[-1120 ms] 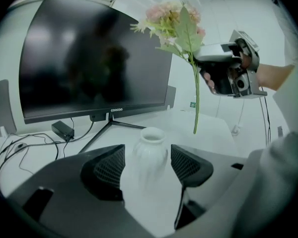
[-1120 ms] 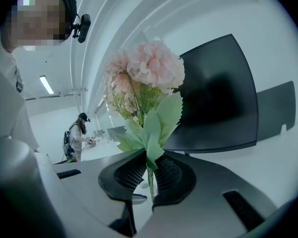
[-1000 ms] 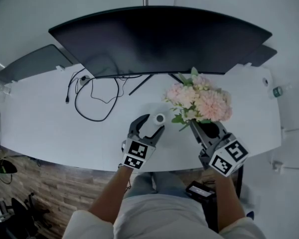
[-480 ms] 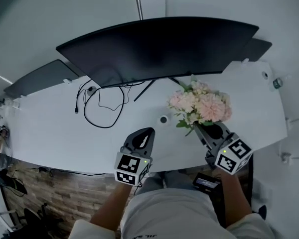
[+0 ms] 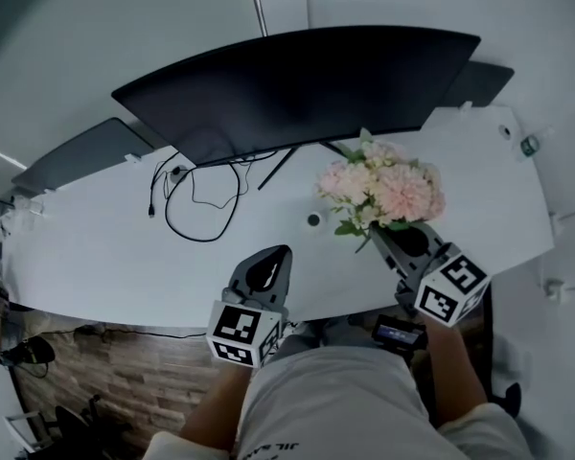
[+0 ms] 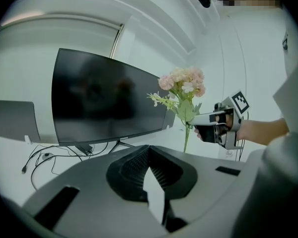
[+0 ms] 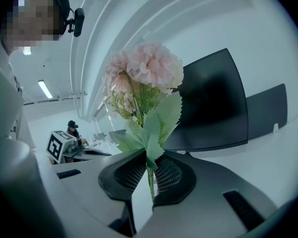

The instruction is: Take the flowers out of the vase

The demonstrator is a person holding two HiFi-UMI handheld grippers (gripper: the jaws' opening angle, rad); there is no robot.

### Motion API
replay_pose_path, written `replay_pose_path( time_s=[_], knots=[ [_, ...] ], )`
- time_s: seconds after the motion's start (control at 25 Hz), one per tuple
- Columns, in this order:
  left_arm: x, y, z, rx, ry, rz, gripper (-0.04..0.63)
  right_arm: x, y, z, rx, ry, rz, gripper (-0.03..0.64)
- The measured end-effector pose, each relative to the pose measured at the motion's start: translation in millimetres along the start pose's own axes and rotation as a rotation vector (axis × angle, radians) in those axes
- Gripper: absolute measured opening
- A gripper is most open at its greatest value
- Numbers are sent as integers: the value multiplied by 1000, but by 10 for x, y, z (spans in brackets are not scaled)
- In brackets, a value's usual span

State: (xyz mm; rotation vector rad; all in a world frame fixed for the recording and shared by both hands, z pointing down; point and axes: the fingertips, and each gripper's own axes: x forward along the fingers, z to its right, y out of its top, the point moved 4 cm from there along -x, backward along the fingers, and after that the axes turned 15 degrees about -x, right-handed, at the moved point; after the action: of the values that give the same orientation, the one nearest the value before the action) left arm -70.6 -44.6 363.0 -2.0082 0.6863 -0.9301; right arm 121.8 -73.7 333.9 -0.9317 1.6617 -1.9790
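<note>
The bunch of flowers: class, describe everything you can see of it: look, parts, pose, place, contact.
The flowers are a small bunch of pale pink ruffled blooms with whitish sprigs, serrated green leaves and thin green stems; they look artificial. The bunch stands roughly upright in the air over the white desk, in front of the monitor. The right gripper is shut on the stems just under the leaves. Nothing else touches it; the small vase stands apart.
</note>
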Motion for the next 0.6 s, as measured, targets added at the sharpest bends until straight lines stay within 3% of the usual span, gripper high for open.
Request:
replay_pose_path(
  time_s=[0.6],
  knots=[
    [79, 98, 310, -1, -17, 33, 3, -25, 84, 2, -21, 55, 11, 58]
  ],
)
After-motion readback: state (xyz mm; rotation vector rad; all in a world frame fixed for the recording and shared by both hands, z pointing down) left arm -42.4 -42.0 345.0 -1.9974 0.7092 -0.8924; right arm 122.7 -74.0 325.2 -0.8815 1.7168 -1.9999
